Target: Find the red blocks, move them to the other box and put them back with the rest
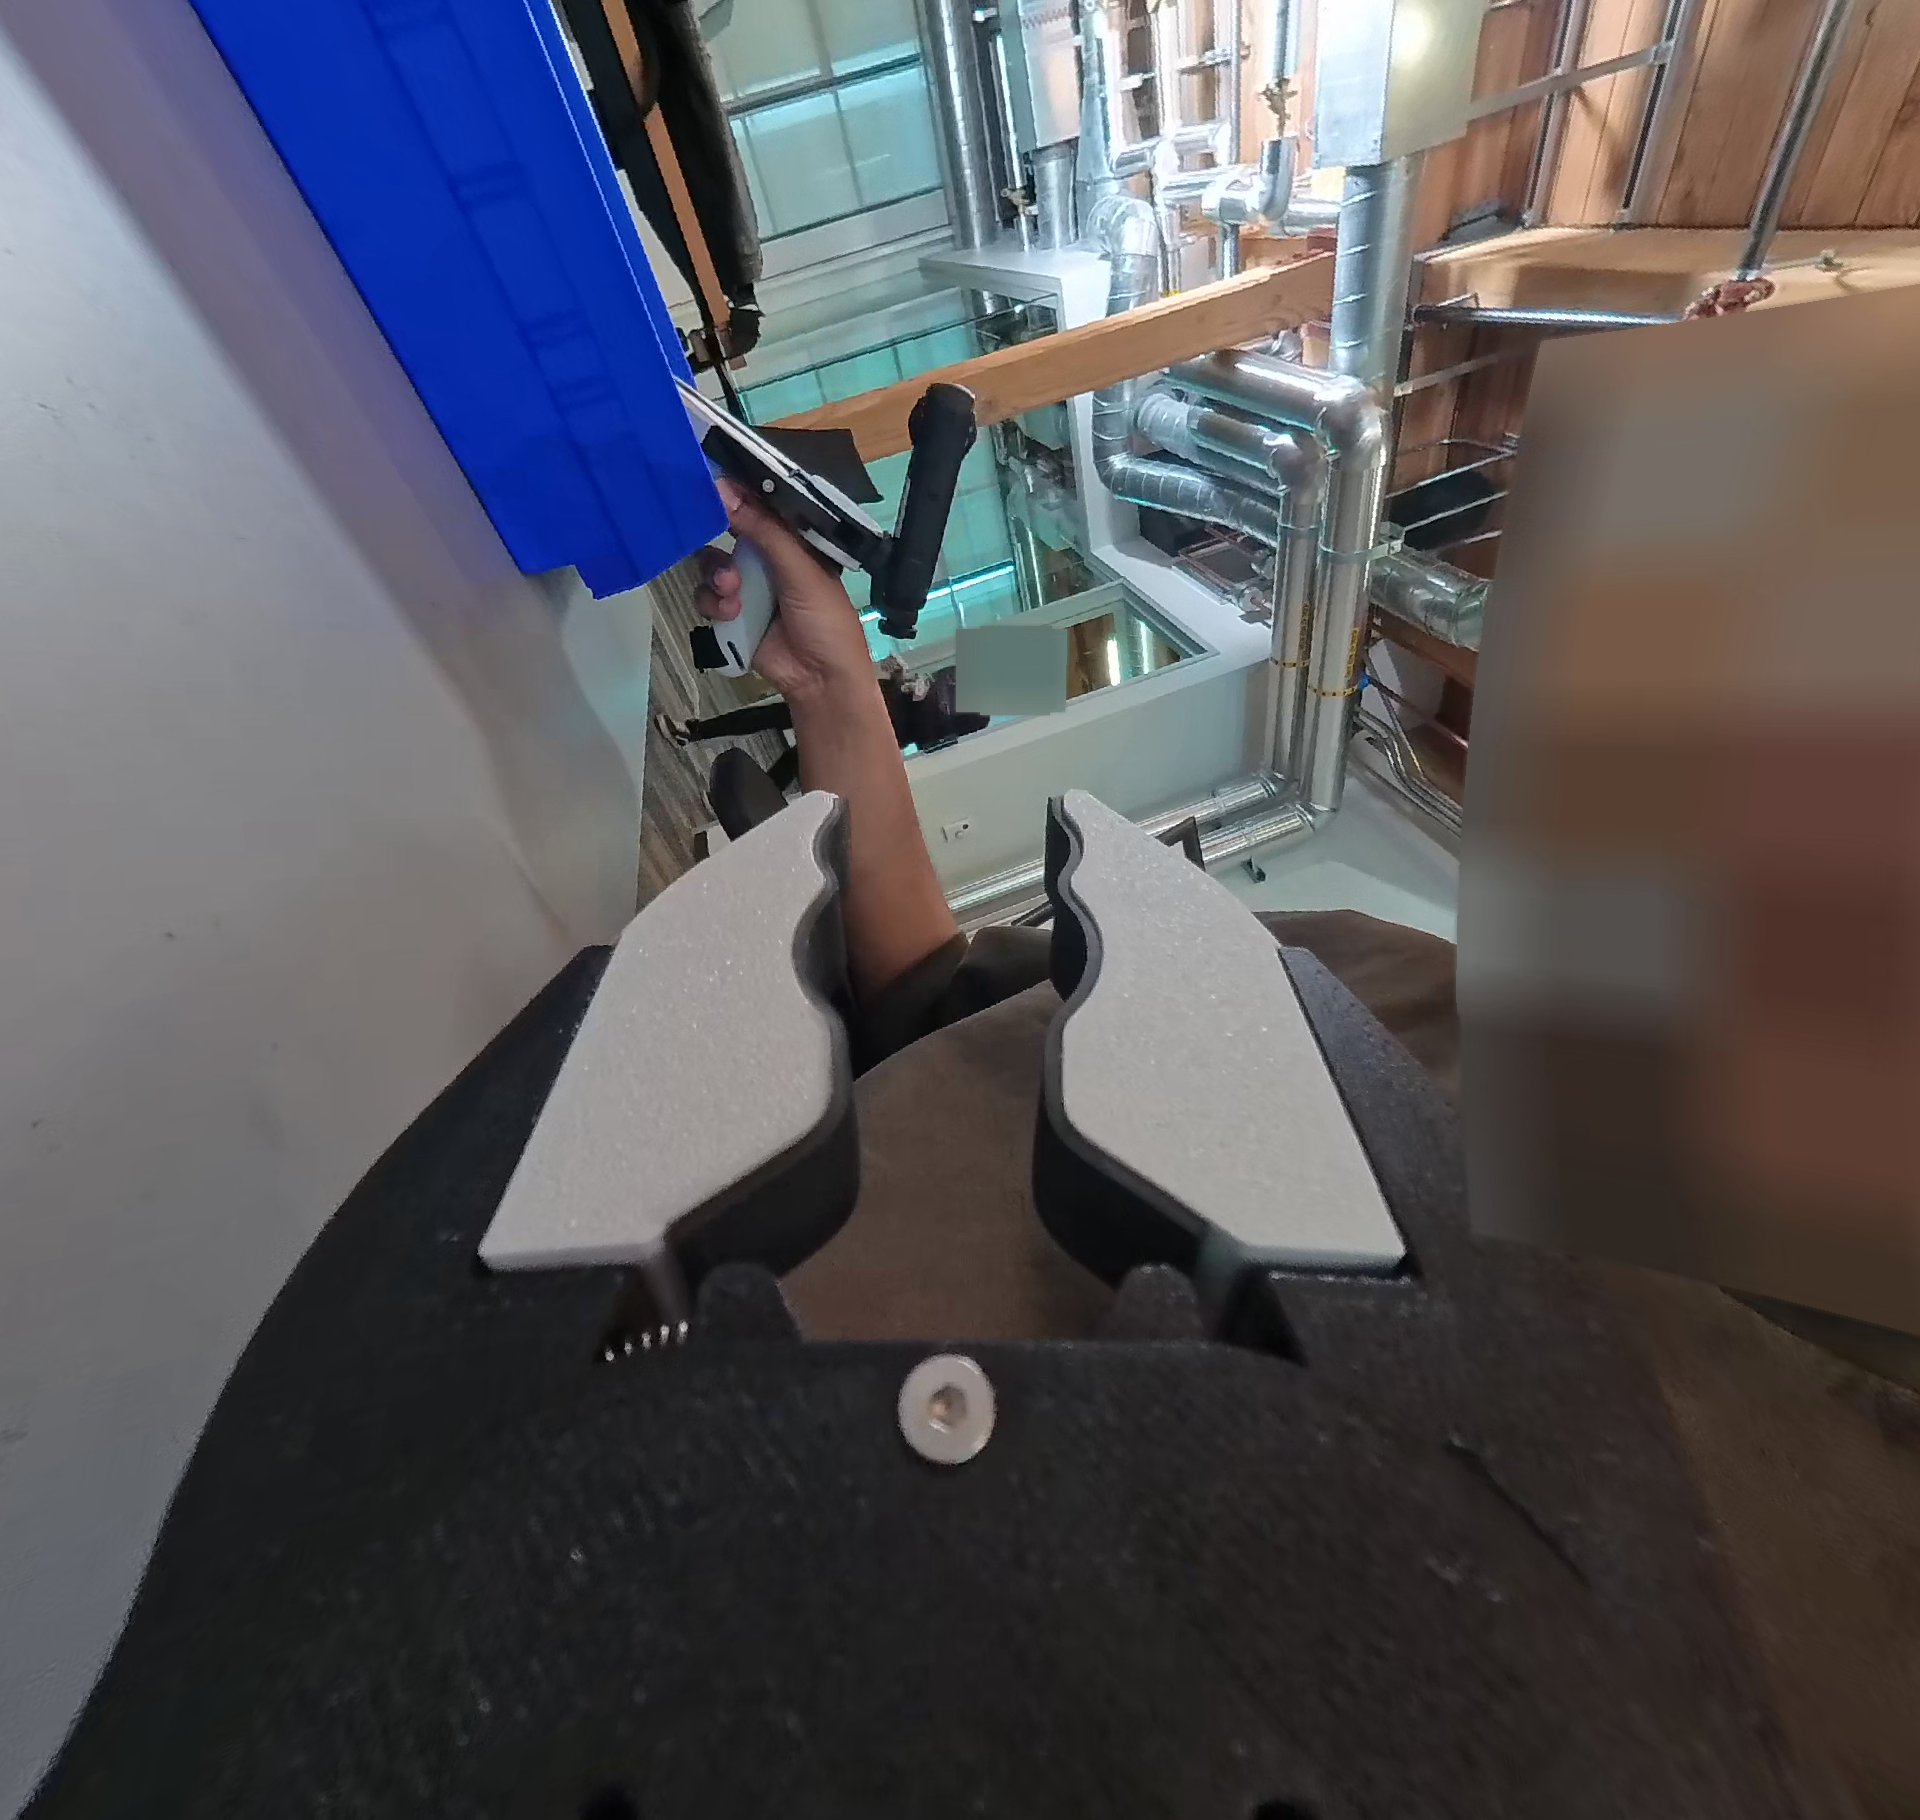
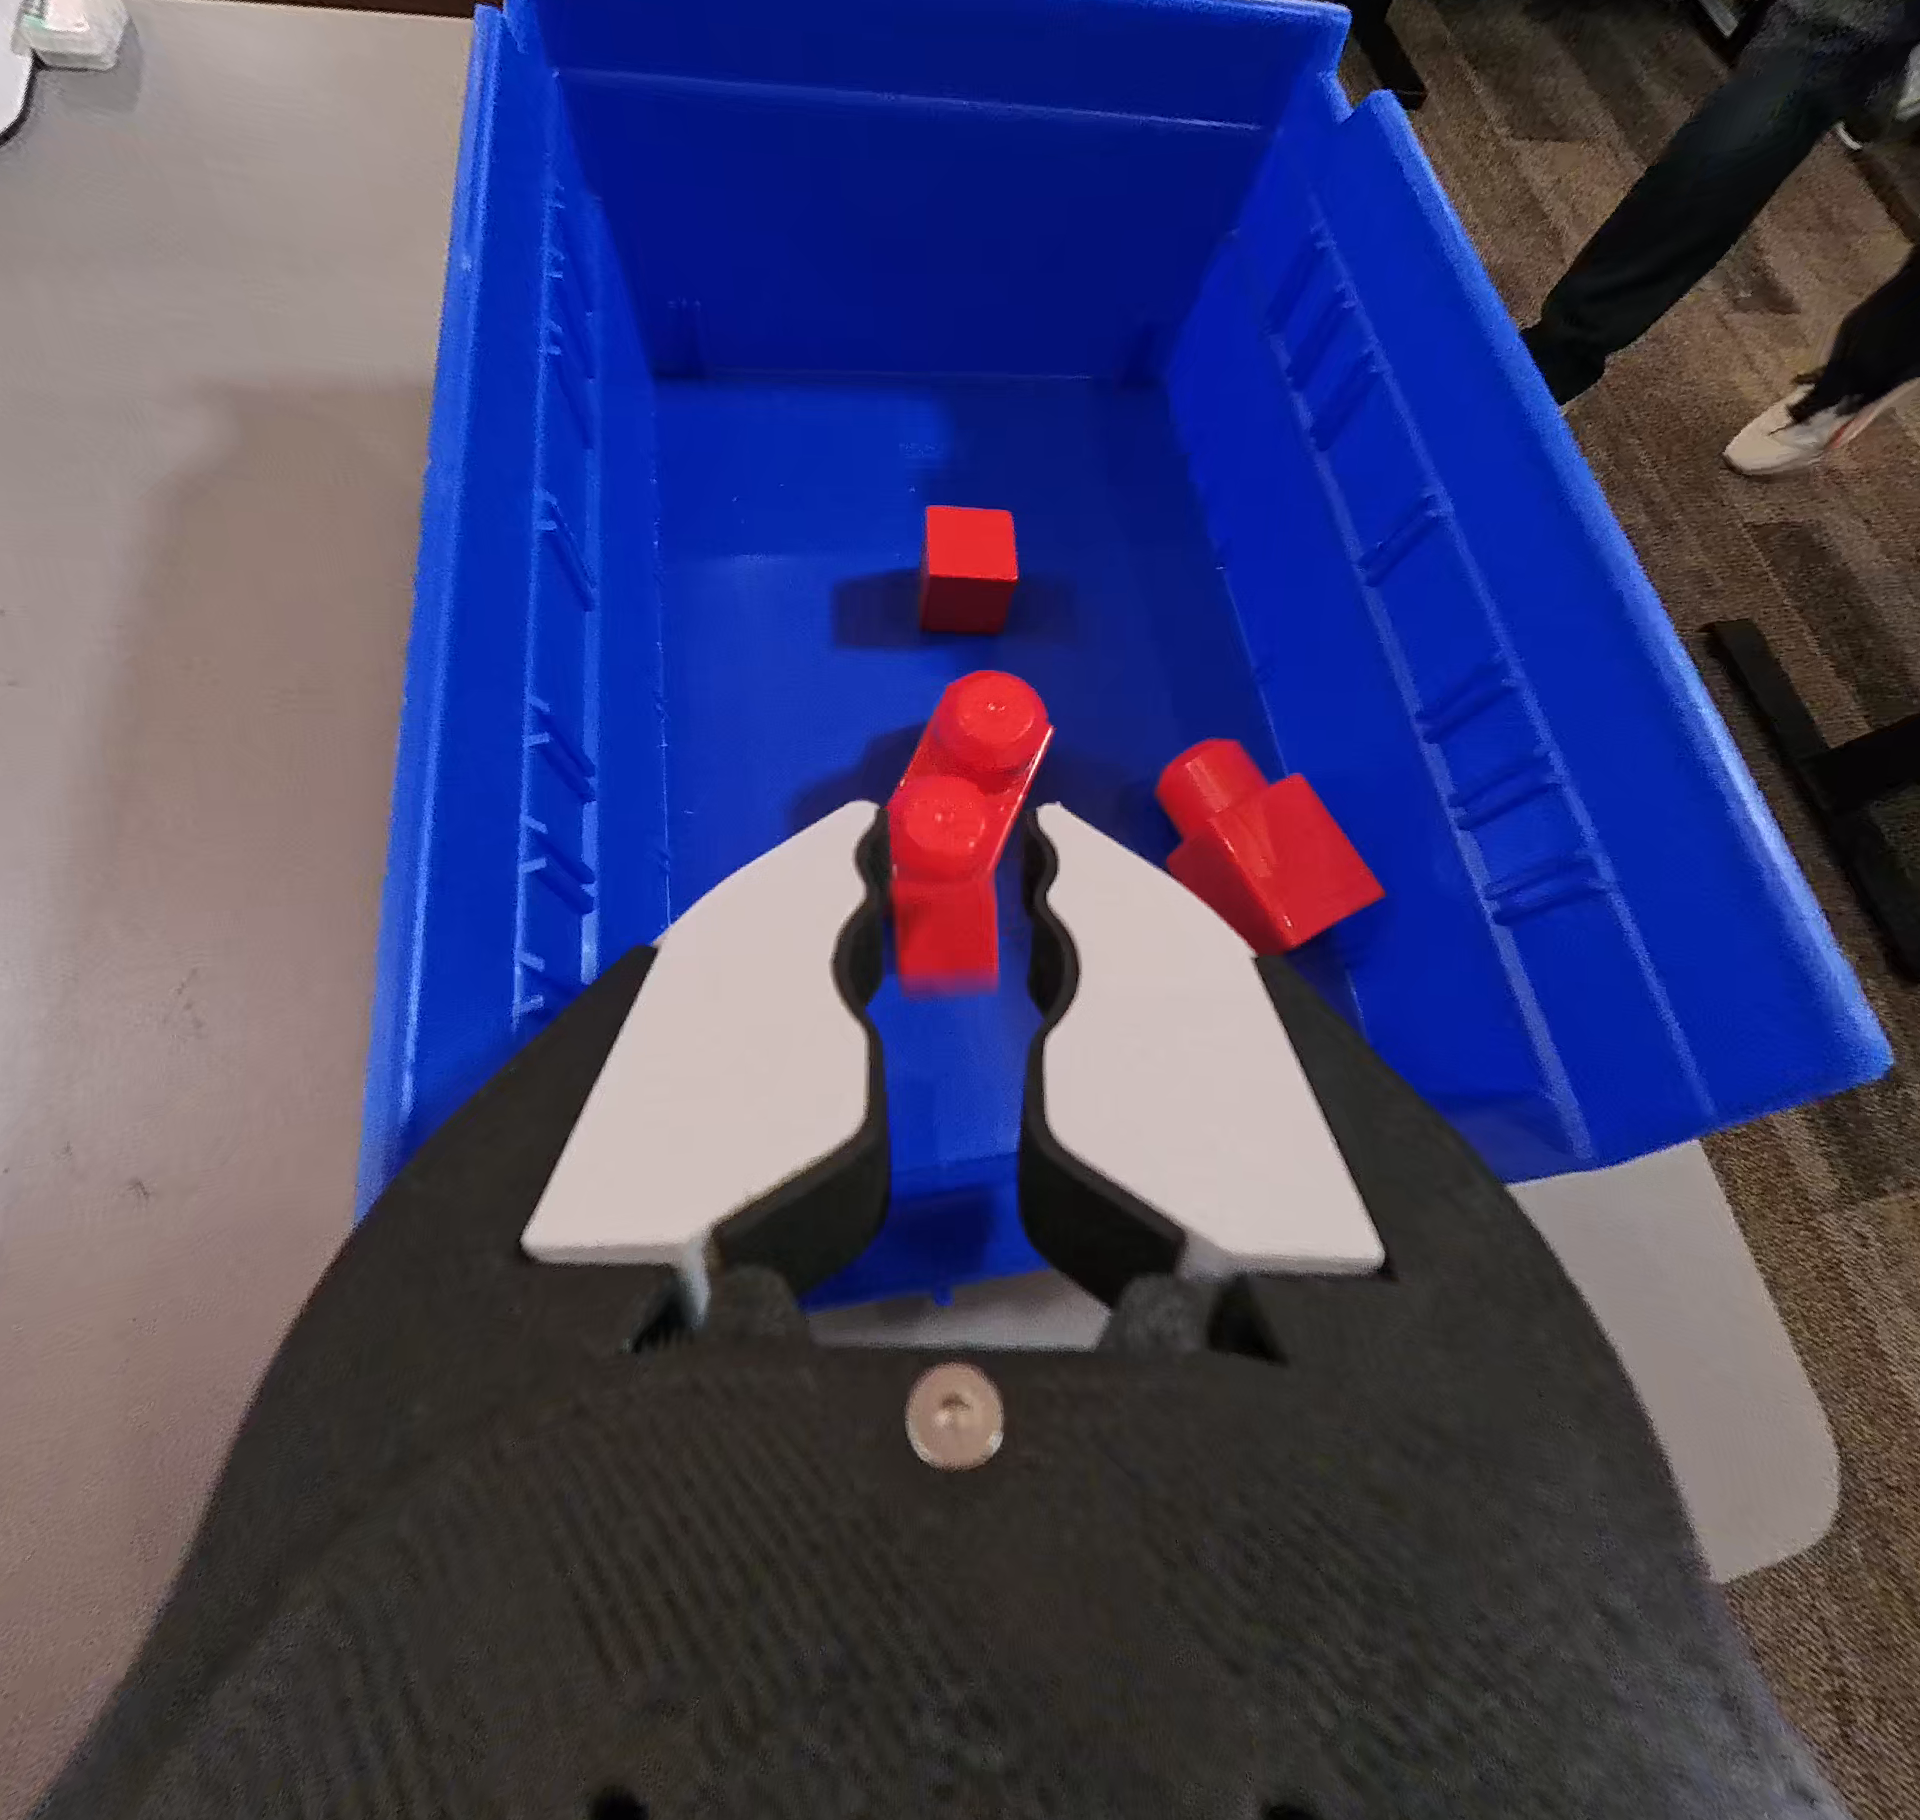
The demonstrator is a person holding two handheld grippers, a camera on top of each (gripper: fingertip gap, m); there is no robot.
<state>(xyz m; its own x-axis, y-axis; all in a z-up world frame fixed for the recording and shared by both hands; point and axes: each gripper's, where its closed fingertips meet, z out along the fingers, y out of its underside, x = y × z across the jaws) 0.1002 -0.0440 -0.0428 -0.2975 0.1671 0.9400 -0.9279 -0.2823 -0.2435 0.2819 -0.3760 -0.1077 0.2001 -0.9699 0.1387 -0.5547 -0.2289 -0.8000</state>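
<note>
The right tool [image 2: 951, 830] hangs over the blue box [image 2: 1455, 648] with its jaws narrowed around a two-stud red block [image 2: 961, 814]; whether the pads actually press on the block or stand a hair off it cannot be told, and the block's blurred lower edge suggests it is off the floor of the box. If this is a placement, the step is best done by lowering the block until it sits flat in the free floor just ahead, then parting the jaws evenly so neither pad drags it sideways; the approach should stay clear of the neighbours. The box holds three red pieces in all: the two-stud block between the jaws, a plain red cube [image 2: 966, 570] farther in toward the back wall, and a single-stud red block [image 2: 1262, 840] lying on its side near the right wall (apart from the held one, not touching it). The left tool [image 1: 945, 861] is idle, jaws moderately apart and empty, pointing away from the work beside the box's outer wall on the grey surface [image 2: 208, 627].
</note>
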